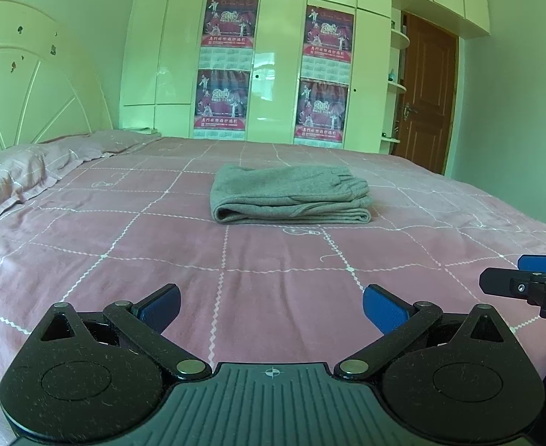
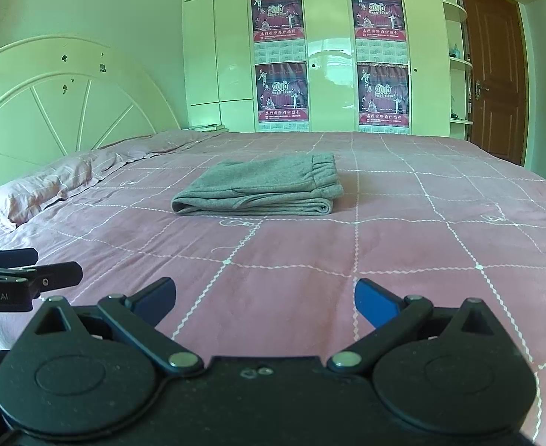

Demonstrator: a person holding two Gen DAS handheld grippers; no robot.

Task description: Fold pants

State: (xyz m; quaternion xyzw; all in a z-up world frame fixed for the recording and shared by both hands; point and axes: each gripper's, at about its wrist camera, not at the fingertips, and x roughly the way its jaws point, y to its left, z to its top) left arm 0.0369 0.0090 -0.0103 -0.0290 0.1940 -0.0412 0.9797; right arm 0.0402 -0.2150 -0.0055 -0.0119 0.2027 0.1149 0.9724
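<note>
The left tongs [image 1: 271, 306] are sitting at the bottom of the left wrist view with their blue-padded fingers [image 1: 382, 312] spread wide apart, gripping nothing, only pink bedspread [image 1: 273, 256] showing between them. The right tongs [image 2: 265, 303] are filling the bottom of the right wrist view in the same way, fingers [image 2: 375, 303] wide apart and holding nothing. Each pair is also peeking into the other's picture: the right one at the right edge of the left view, the left one at the left edge of the right view, too side-on there to tell how wide they are standing.

The grey pants [image 1: 291, 195] are lying folded into a compact stack in the middle of the frame, well apart from both tongs, resting on the checked pink bedspread. In the right wrist view the pants [image 2: 260, 186] are showing their gathered waistband on top at the right, with layered edges facing the camera.

A pink pillow [image 1: 16, 178] is lying at the left of the frame below a white headboard [image 1: 31, 85]. A white wardrobe [image 1: 280, 55] with red posters [image 1: 228, 24] is standing across the top of the frame, and a brown door [image 1: 427, 100] is showing at the upper right.
</note>
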